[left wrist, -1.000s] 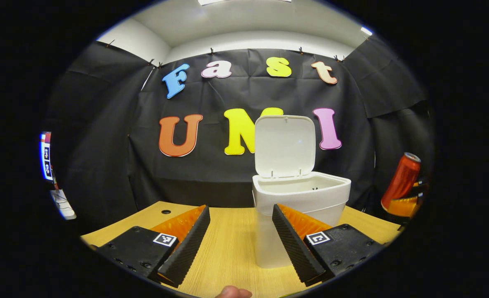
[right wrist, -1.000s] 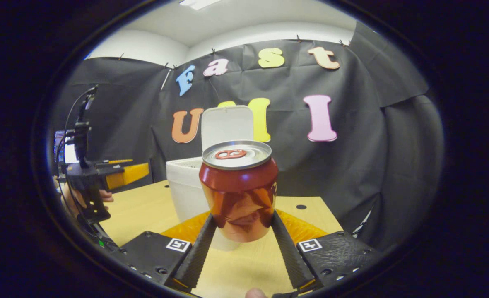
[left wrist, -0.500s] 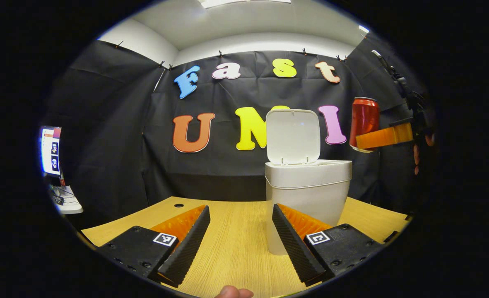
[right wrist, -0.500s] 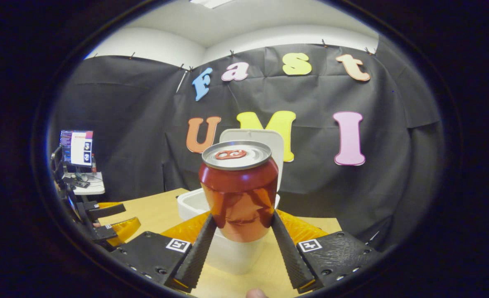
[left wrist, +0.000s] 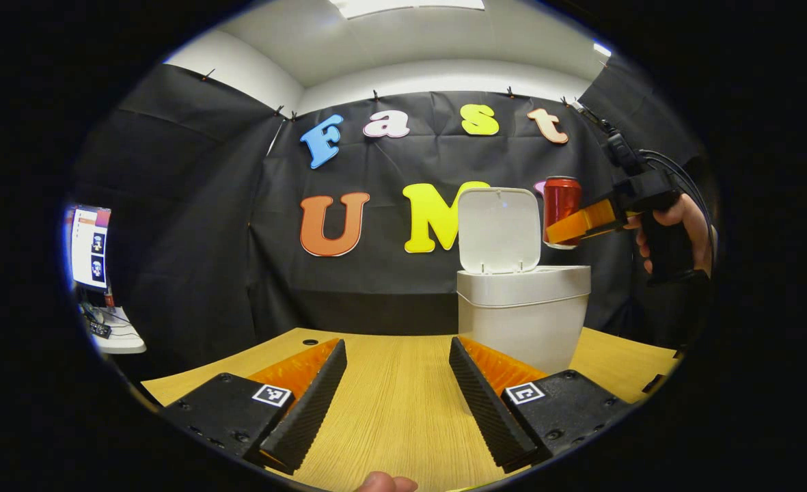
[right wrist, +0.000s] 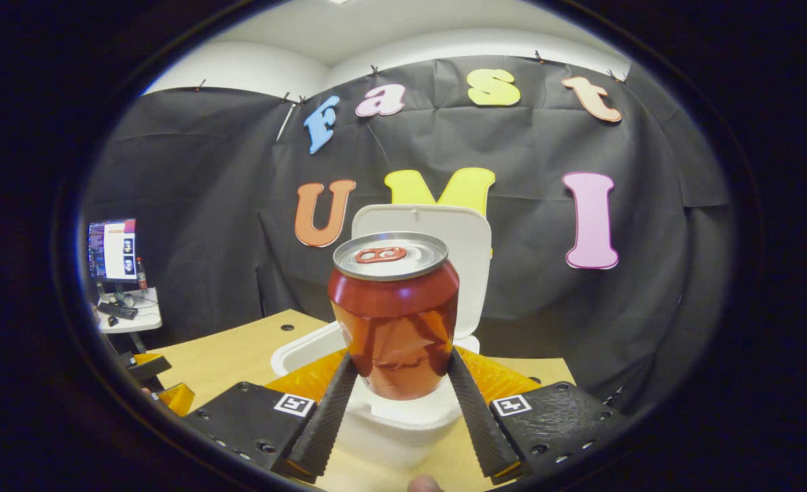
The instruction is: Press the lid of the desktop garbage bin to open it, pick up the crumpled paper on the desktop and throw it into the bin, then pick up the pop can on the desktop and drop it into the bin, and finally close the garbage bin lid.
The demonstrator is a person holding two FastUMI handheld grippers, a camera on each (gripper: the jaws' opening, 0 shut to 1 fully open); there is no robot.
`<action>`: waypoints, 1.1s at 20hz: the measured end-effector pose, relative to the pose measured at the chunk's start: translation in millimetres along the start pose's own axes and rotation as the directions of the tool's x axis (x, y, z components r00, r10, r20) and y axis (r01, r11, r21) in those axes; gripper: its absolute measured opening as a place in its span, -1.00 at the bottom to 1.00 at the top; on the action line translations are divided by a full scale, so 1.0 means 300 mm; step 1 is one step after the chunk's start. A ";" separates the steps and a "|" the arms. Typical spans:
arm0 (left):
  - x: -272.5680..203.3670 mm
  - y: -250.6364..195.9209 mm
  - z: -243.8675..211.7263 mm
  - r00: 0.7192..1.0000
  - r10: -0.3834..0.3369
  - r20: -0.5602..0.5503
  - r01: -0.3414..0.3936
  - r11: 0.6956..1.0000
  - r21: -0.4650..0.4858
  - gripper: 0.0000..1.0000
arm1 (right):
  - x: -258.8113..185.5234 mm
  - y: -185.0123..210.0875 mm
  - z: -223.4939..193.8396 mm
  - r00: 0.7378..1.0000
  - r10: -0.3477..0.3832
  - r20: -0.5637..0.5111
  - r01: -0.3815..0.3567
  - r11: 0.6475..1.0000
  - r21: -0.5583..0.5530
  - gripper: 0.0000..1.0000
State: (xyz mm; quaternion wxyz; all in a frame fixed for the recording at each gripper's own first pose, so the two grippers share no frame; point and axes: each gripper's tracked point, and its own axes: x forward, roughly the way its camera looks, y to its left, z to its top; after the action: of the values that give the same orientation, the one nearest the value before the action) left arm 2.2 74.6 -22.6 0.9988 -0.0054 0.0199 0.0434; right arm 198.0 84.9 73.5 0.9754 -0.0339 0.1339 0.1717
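1. Left gripper (left wrist: 396,396): low, level, jaws spread wide, nothing between them.
2. Right gripper (right wrist: 396,403): raised, jaws clamped on the can (right wrist: 395,314).
3. Hand (left wrist: 673,229) grips its handle.

The pop can (right wrist: 395,314) hides the bin's (right wrist: 403,424) inside.

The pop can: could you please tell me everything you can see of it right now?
The pop can is red and shiny, with a silver top and a red pull tab. It stands upright, clamped at its sides between the right gripper's fingers and lifted off the table. Just beyond and below it stands the white bin, lid raised. In the left gripper view the can hangs beside the lid, above the bin's right side.
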 end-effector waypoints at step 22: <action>-0.034 -0.030 0.036 0.999 -0.043 0.018 0.043 0.999 0.015 0.94 | 0.186 0.011 -0.044 0.993 -0.056 -0.101 0.061 0.997 0.042 0.63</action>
State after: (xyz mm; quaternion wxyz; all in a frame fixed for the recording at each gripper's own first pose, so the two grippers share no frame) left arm -6.6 64.8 -11.2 0.9997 0.0017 0.0107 0.0219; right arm 244.1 104.7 45.5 0.9727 -0.0244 0.1850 0.1381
